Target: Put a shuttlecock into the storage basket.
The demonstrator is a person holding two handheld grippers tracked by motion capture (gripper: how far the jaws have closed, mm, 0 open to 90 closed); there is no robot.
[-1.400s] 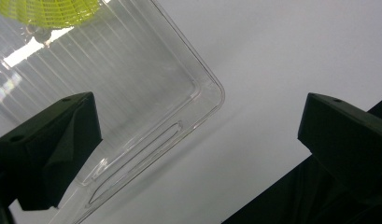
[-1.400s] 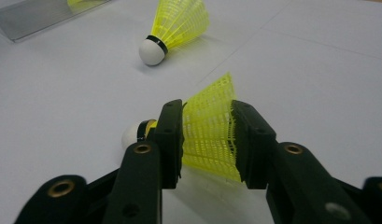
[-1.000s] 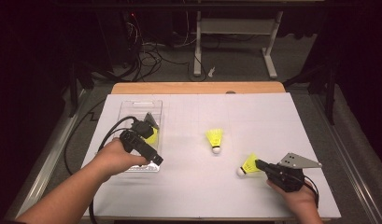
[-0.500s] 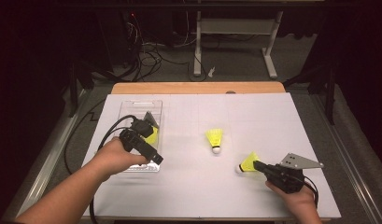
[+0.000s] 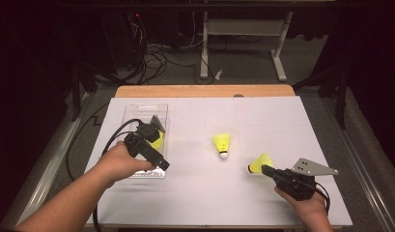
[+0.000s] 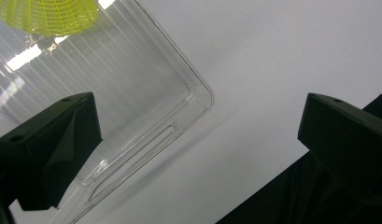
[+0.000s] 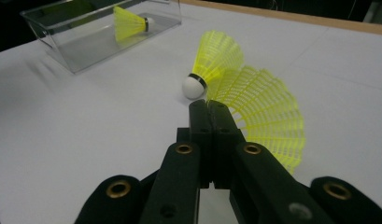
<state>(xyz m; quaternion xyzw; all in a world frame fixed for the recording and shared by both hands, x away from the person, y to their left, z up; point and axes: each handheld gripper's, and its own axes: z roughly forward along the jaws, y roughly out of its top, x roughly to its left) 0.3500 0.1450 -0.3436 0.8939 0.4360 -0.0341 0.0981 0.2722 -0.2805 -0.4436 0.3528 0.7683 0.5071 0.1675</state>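
Three yellow shuttlecocks with white corks are here. One lies in the clear plastic box (image 5: 137, 110) at the left, seen as a yellow skirt (image 6: 48, 16) and, far off, in the box (image 7: 130, 23). Another shuttlecock (image 5: 222, 144) (image 7: 212, 56) stands mid-table. The third shuttlecock (image 5: 259, 163) (image 7: 268, 116) lies at the right. My right gripper (image 5: 265, 168) (image 7: 208, 106) is shut, its tips against the left side of that skirt; I see nothing pinched between the jaws. My left gripper (image 5: 159, 162) (image 6: 198, 140) hangs open over the box's near corner (image 6: 198, 93).
White paper (image 5: 262, 116) covers the table, with a wooden edge (image 5: 204, 90) at the back. Black cables (image 5: 113, 137) trail from the left gripper off the table's left side. Beyond the table lie a metal stand (image 5: 243, 29) and floor cables.
The right gripper has crept slightly toward the nearest shuttlecock, which has shifted a touch. The left hand has stayed put.
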